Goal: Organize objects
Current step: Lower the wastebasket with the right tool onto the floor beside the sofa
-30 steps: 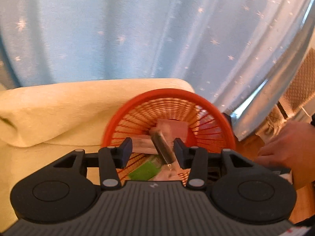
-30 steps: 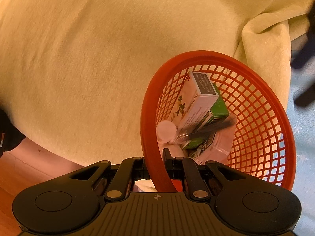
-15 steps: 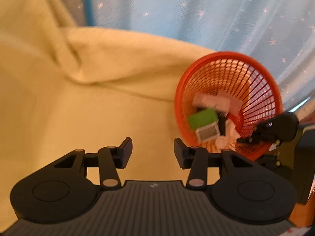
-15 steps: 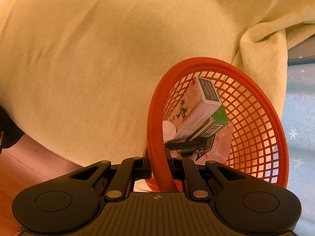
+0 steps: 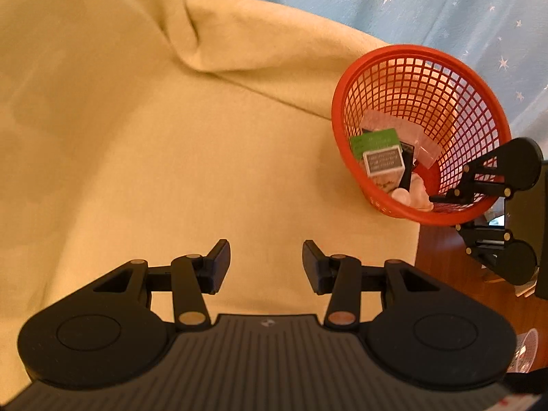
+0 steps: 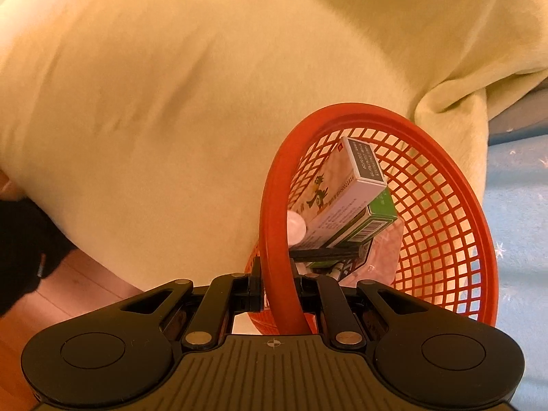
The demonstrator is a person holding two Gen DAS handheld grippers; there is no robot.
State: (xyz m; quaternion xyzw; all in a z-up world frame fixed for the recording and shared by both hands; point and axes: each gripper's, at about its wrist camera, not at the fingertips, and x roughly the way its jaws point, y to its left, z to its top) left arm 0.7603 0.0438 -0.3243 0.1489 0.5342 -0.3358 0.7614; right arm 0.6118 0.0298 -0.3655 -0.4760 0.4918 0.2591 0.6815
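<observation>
Jaws of right gripper (image 6: 277, 294) clamped on rim of red basket (image 6: 445, 226); left gripper (image 5: 266, 262) jaws stood apart, empty, above yellow blanket (image 5: 137, 137). Basket bottom partly hidden by rim. White box (image 6: 346, 188) lay atop green box (image 6: 373, 219), long axes slanting toward basket wall; black strip beneath, unclear. Blue curtain (image 5: 445, 7) behind.

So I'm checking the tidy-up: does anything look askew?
Yes: the red basket hangs tilted, pinched by its rim in the right tongs, so its boxes lie heaped against the low side.
</observation>
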